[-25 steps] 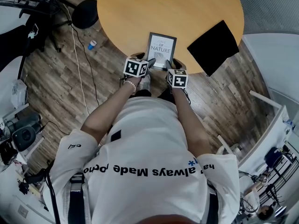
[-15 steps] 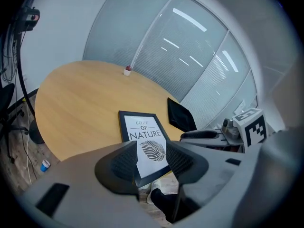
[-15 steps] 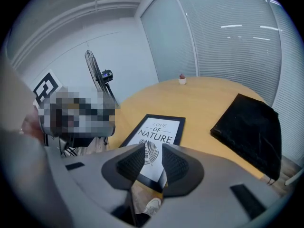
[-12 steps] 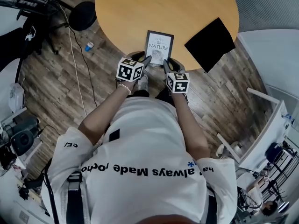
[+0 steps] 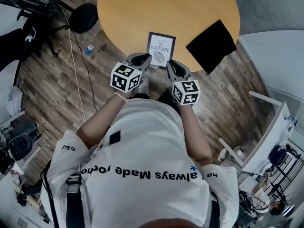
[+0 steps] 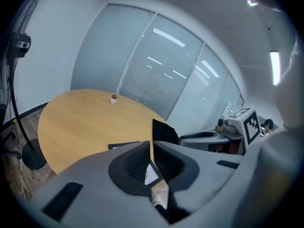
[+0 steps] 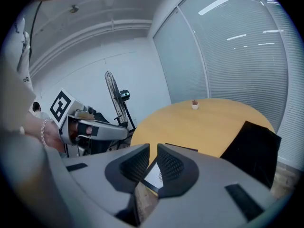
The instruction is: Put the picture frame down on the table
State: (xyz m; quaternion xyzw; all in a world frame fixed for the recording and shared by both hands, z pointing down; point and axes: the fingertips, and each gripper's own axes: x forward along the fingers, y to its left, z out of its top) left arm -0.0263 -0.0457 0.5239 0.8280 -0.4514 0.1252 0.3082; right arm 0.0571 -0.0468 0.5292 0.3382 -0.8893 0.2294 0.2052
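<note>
The picture frame, black-edged with a white print, lies flat on the round wooden table close to its near edge. My left gripper hovers just short of the frame's lower left corner, jaws together with nothing between them. My right gripper hangs off the lower right corner, its jaws a narrow gap apart and empty. Neither touches the frame. In the left gripper view the frame shows as a dark strip past the pads. The right gripper view has the frame showing through the gap.
A black flat pad overhangs the table's right edge beside the frame. A small pot stands at the far side. On the wood floor are a black round base, a cable and a small blue-white item. White furniture stands right.
Both grippers were at the frame's lower corners a second ago; they have let go and drawn back toward me, off the table edge. The frame stays flat on the table.
</note>
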